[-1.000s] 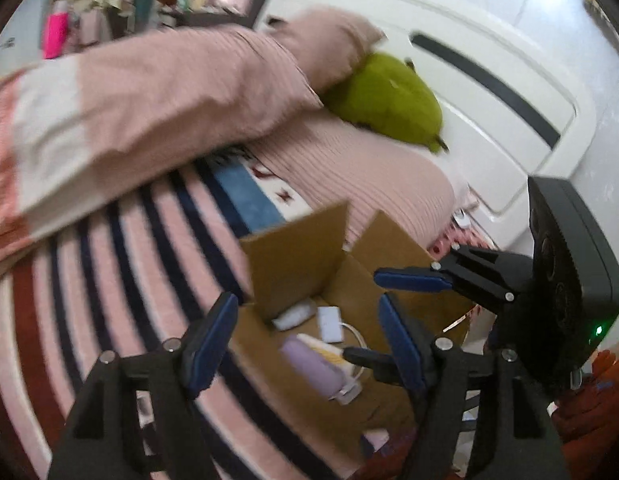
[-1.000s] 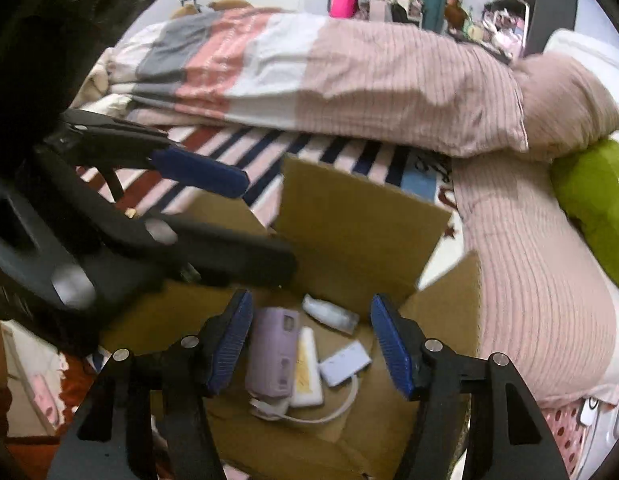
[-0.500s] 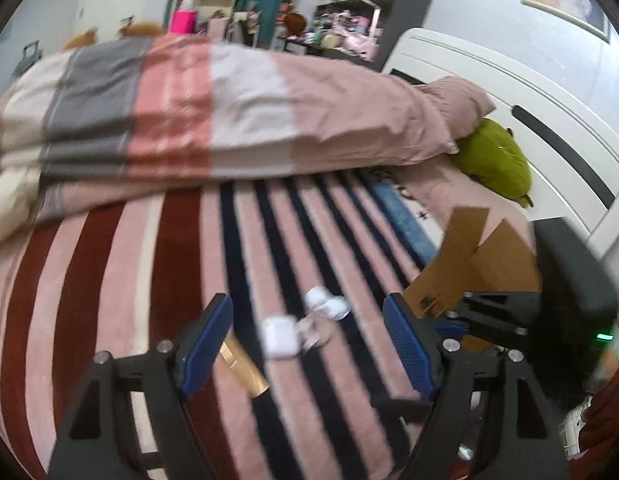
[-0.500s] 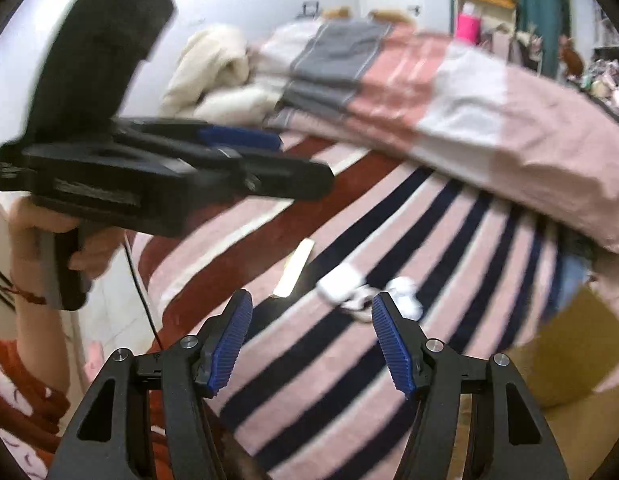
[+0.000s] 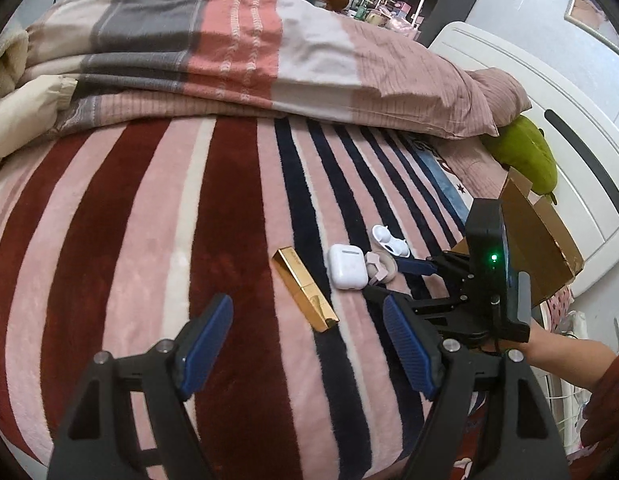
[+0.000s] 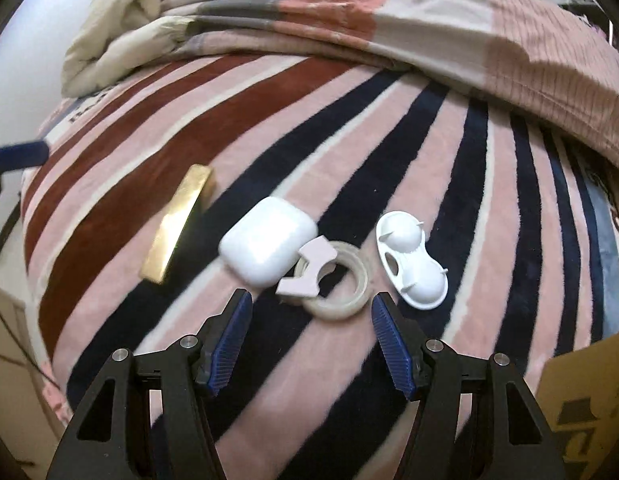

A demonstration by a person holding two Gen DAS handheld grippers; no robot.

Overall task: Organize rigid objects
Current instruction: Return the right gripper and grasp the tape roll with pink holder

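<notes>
Lying mid-frame on the striped blanket (image 6: 389, 152) are a gold bar (image 6: 178, 224), a white earbud case (image 6: 267, 246) touching a tape ring (image 6: 341, 298) with a pink dispenser piece (image 6: 313, 266), and a white double-cup case (image 6: 409, 264) just beside. Right gripper (image 6: 311, 344) hangs wide and empty near the ring. Left gripper (image 5: 307, 344) gapes wide, empty, lower frame. Cardboard box (image 5: 537, 240) stands at right.

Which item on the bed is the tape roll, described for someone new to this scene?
On the striped blanket, four small things lie in a row in front of the right gripper. The tape roll sits between the white earbud case and the white two-cup case. It alone is a clear ring with a pink dispenser clipped on.
</notes>
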